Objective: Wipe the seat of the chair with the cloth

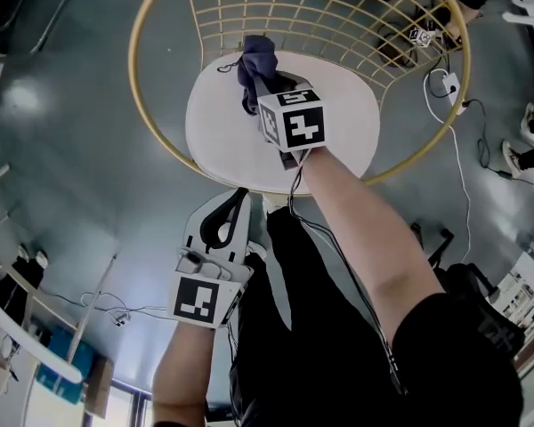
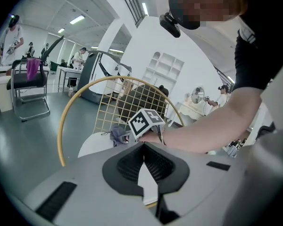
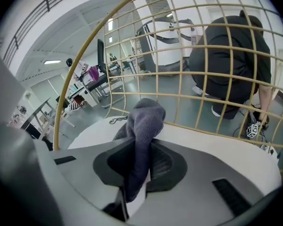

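Cloth in the grip of my right tongs, which are clamped on a dark, bunched fold of it, the loose end spilling forward onto the white seat of the chair. From the head view the cloth rests on the far-left part of the seat, close under the gold wire back. My left tongs hang near me, off the near edge of the seat, tips pressed together on nothing.

By my reading, the pick-up is done and the wipe itself is at or near its start: the cloth touches only one corner, and the middle, right and near parts of the seat lie bare ahead of it. The seat shows no marks, so I cannot judge how much has been covered.

Count: one chair with one seat, one cloth, two tongs, one loaded and one idle.
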Tool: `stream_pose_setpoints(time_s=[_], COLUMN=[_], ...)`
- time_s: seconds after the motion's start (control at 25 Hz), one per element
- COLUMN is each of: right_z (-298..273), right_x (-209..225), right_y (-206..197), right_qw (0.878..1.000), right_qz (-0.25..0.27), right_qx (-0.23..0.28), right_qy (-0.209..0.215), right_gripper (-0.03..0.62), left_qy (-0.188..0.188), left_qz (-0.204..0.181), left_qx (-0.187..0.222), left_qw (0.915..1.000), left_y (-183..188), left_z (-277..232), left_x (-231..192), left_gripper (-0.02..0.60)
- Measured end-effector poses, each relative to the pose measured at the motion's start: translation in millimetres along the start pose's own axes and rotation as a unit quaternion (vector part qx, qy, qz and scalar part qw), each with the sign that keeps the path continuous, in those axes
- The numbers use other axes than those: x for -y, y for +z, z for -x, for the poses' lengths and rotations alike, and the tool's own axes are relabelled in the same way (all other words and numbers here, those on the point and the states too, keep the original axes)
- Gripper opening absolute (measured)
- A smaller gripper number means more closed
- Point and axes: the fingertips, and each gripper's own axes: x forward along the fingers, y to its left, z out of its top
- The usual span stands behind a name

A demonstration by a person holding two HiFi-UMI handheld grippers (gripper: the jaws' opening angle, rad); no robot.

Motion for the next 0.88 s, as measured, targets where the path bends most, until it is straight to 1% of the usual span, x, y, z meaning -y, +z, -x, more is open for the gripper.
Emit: stream_pose_setpoints(time_s=[0.16,0.28,0.48,0.6,0.76,0.88], right_z=[9.8,20.6,45.6,58.2,75.4,87.7], right_x=[36.7,61.6,98.8,112.7,129.5,144.8], right_y=[-11.9,-18.0,-24.3,-27.1,-32.1,-37.4], right_qw=[0.999,0.997,0.989,0.985,0.980,0.975], right_qz=[-0.026,-0.048,-0.104,-0.122,-0.135,-0.151], right_qx=[-0.011,-0.013,-0.016,-0.016,-0.015,-0.011], right_qy=[-0.037,-0.057,-0.101,-0.117,-0.143,-0.164], right_gripper=[0.063,0.063,0.063,0.063,0.063,0.063], left_qy=[-0.008,-0.015,-0.035,-0.044,-0.064,-0.076], left_qz=[-0.005,0.004,-0.011,-0.014,-0.036,-0.037], left_qx=[0.002,0.008,-0.001,-0.005,-0.008,-0.006], left_qw=[1.0000,0.9999,0.9993,0.9989,0.9973,0.9964], left_y=[4.8,9.7,11.5,16.0,22.2,26.1], left_z=[-5.6,-10.2,-11.9,-12.3,-15.1,-19.1], left_x=[5.5,13.0,25.9,31.3,36.7,41.1], left_gripper=[0.012,0.014,0.012,0.012,0.012,0.012])
